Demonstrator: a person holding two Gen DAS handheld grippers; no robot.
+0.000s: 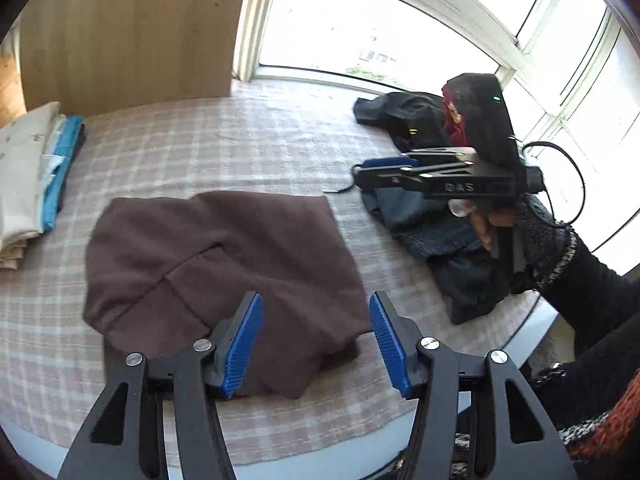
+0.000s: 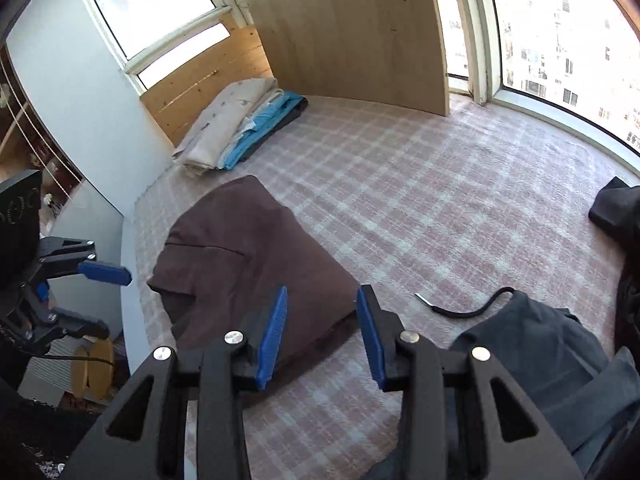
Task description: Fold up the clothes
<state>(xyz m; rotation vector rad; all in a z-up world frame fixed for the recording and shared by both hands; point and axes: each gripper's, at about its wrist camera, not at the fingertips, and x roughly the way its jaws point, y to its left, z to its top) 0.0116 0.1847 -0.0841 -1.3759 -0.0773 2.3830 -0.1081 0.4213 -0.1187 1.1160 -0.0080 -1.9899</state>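
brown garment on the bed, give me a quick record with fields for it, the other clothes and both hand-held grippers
brown garment: partly folded, lying on the checked bed cover
folded stack: beige and blue pieces, far corner by the wooden panel
unfolded dark clothes: heaped at the window side
left hand-held gripper: open, empty, above the garment's near edge
right hand-held gripper: open, empty, above the garment's corner

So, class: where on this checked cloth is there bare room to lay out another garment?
Bare: the wide stretch of checked cloth between the brown garment, the wooden board and the window. Crowded: the dark clothes pile and the folded stack.
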